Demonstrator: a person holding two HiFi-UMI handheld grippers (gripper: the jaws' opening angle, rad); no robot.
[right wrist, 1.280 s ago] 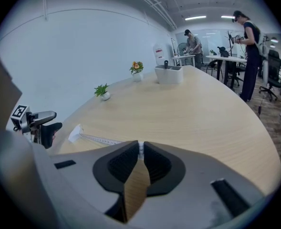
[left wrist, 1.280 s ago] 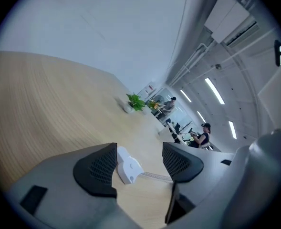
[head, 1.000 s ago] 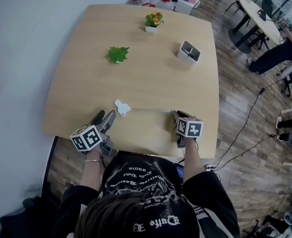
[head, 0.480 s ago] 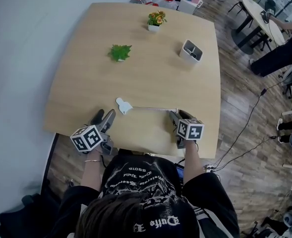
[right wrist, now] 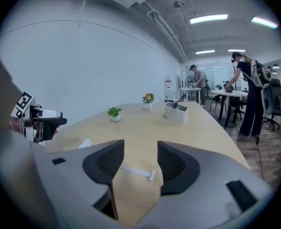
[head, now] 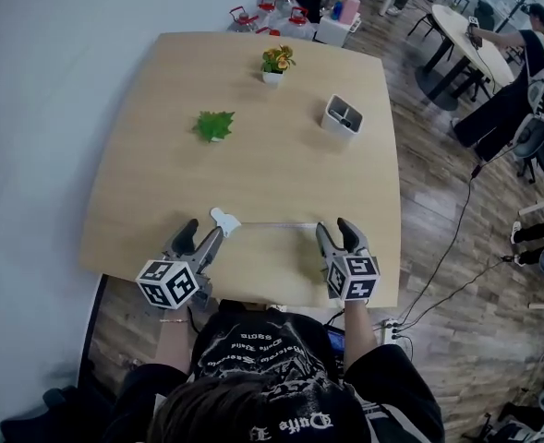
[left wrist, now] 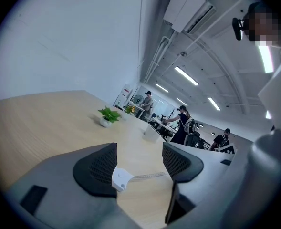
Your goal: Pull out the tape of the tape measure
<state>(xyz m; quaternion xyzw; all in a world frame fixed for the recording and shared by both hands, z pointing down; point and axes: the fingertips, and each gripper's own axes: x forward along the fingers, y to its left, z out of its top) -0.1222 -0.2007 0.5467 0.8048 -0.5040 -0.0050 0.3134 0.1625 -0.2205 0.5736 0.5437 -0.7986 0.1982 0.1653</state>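
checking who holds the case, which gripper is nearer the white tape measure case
Left. The left gripper sits right beside the tape measure case; the right gripper is at the far end of the tape.

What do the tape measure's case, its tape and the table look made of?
Case: probably plastic. It is white, smooth and matte, with rounded moulded edges.
Tape: a thin pale strip with printed marks, lying flat on the table. It may be soft fibreglass or cloth rather than steel, but I can't be sure.
Table: light wood-look top, matte, with faint grain. Likely laminate or veneer.
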